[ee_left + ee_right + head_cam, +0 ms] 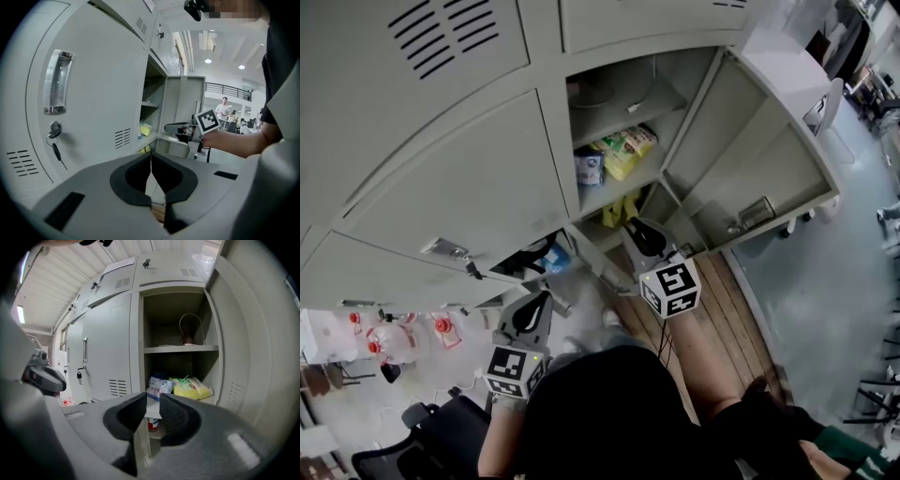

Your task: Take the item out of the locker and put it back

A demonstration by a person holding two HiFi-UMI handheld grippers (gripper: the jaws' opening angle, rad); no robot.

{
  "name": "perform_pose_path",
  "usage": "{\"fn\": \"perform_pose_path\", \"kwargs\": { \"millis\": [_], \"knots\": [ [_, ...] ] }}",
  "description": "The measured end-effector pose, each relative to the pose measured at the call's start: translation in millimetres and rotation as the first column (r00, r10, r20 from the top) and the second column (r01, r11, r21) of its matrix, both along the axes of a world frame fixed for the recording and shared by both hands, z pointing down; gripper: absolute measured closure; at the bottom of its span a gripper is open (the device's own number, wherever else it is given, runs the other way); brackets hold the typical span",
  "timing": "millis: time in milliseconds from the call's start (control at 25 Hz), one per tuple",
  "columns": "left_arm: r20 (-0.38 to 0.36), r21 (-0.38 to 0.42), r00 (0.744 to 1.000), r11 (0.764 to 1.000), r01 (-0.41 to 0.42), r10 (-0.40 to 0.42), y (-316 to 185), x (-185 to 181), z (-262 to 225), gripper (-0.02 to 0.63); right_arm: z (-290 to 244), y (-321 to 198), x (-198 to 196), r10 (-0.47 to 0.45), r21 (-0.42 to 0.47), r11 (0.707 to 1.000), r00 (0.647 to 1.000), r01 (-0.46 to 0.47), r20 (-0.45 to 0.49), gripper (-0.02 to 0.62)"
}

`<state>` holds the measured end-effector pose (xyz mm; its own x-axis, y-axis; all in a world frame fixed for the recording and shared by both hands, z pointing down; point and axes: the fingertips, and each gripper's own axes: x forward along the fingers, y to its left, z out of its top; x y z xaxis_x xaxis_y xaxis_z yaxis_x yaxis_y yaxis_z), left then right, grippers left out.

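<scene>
The open locker (712,103) has a yellow-green bag (623,150) (191,387) and a blue-white packet (589,166) (158,386) side by side on its middle shelf. My right gripper (645,236) (153,399) points at this compartment from a short way in front. Its jaws stand a narrow gap apart with nothing between them. My left gripper (532,314) (151,157) is lower and to the left, before the closed doors, with its jaws together and empty. In the left gripper view the right gripper (176,127) shows beside the open compartment.
The locker door (750,159) swings wide to the right. A cable loop (190,329) lies on the top shelf, a red-white can (153,423) and something yellow (621,208) on the lower one. A key (55,136) hangs in the closed door. A person (224,107) stands far off.
</scene>
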<state>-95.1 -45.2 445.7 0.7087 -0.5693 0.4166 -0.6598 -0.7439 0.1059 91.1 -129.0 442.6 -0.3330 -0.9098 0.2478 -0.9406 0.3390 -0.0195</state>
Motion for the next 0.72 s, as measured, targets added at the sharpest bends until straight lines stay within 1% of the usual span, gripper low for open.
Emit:
{"fn": "perform_pose_path", "kwargs": {
  "millis": [40,80,240,320,440,720],
  "knots": [
    [0.003,-0.001,1.000,1.000,0.007,-0.007,-0.1,4.2,0.5,0.592,2.3,-6.4,2.9,-0.008,-0.001,1.000,1.000,0.008,0.001,0.511],
    [0.006,-0.002,1.000,1.000,0.015,-0.015,-0.1,8.2,1.3,0.592,4.3,-12.8,5.7,-0.015,-0.002,1.000,1.000,0.015,0.002,0.488],
    [0.027,-0.014,0.998,0.998,0.056,-0.055,0.7,18.5,7.7,0.592,11.8,-37.3,12.6,-0.048,0.003,0.999,0.999,0.048,0.002,0.473],
    [0.040,-0.018,0.996,0.996,0.083,-0.082,0.2,21.2,12.0,0.592,14.7,-49.3,13.3,-0.070,0.010,0.997,0.997,0.070,-0.011,0.471],
    [0.055,-0.015,0.992,0.993,0.116,-0.115,-2.5,25.8,16.4,0.592,18.7,-65.5,13.1,-0.097,0.017,0.995,0.995,0.098,-0.029,0.445],
    [0.077,-0.026,0.981,0.983,0.183,-0.180,-0.8,31.1,26.6,0.592,28.5,-99.9,10.0,-0.134,0.022,0.991,0.990,0.135,-0.035,0.400]
  ]
}}
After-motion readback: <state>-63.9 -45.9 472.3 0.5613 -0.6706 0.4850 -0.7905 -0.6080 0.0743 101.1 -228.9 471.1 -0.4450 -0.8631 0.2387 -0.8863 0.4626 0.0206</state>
